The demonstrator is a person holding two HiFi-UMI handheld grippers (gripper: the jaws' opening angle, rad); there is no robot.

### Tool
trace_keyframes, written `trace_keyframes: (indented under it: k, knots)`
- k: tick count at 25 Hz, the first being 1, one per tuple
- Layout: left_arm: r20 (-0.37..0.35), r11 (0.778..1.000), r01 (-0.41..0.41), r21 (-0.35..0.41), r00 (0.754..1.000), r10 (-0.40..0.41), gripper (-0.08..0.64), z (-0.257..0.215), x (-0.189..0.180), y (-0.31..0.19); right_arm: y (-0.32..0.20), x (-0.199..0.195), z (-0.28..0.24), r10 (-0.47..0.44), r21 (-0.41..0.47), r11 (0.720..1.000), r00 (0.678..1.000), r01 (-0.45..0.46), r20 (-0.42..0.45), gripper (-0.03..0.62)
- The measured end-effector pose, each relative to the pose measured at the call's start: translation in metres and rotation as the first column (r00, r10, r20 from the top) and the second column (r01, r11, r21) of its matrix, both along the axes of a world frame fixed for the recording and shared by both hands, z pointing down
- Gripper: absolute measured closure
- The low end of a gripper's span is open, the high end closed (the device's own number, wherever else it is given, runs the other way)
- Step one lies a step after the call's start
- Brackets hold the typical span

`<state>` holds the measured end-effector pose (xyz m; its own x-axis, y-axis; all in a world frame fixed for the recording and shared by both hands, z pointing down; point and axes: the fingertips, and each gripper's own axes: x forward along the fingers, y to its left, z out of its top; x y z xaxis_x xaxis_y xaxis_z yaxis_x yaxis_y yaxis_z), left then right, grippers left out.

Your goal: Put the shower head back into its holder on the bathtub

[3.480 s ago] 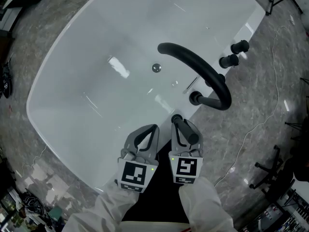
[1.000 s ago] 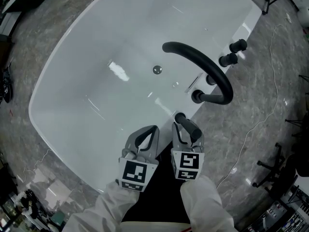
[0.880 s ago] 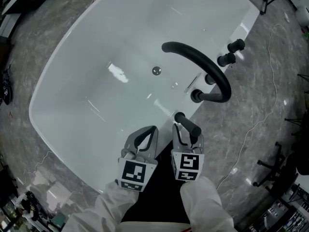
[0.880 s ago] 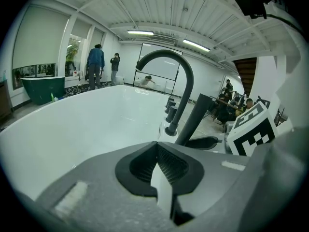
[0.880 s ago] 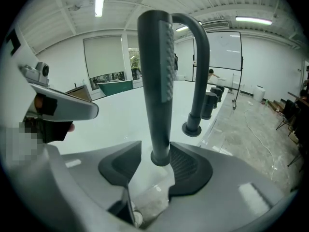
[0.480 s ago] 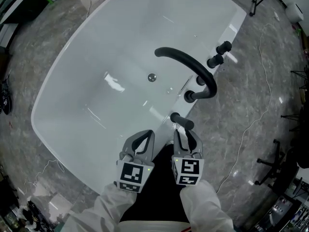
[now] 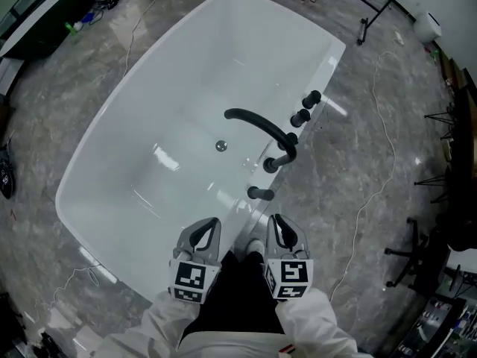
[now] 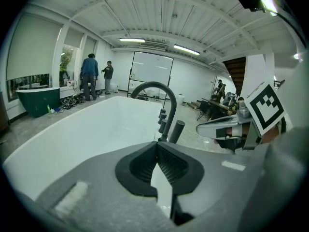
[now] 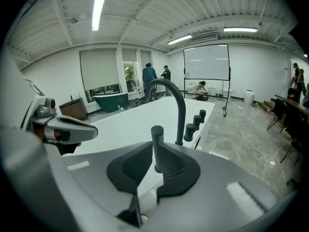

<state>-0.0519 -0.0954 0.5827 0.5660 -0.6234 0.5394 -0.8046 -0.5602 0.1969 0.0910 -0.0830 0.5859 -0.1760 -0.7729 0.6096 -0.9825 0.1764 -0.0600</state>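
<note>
Left tool (image 7: 206,228): hovers over the near rim of the tub (image 7: 141,118), jaws pressed together, grips nothing. Ahead of it and to its left opens the white basin, with the drain (image 7: 220,146) at the bottom. Far ahead of it, past the tub's end, stand two people (image 8: 89,74) beside a dark green tub (image 8: 31,99).

Shower head (image 7: 261,193): sits in its holder on the rim, just ahead of the right tool and ahead-right of the left one, clear of both. Shows as a short black rod, leaning slightly.

Right tool (image 7: 279,226): hovers beside the left tool, apart from it, marker cube toward the person. Jaws closing, tips meeting as far as its own view shows, nothing between them. Points along the rim, so the rod rises just past the jaw tips without touching.

Farther ahead of the right tool: faucet (image 7: 257,121) arches over the basin, and beyond it sit two black knobs (image 7: 312,97) on the rim. To its right spreads grey floor (image 7: 358,125).
</note>
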Motion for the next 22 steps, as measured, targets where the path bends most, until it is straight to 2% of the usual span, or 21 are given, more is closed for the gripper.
trace_keyframes:
  k: [12,22]
  knots:
    - [-0.013,0.999,0.009,0.049,1.0,-0.009,0.561,-0.059,-0.002,0.029,0.049,0.004,-0.07,-0.001,0.013,1.0,0.998,0.0,0.057,0.581]
    - [-0.023,0.991,0.052,0.126,0.999,-0.049,0.561,-0.111,0.011,0.093,0.109,0.011,-0.123,-0.063,0.1,0.994,0.995,0.054,0.08,0.586]
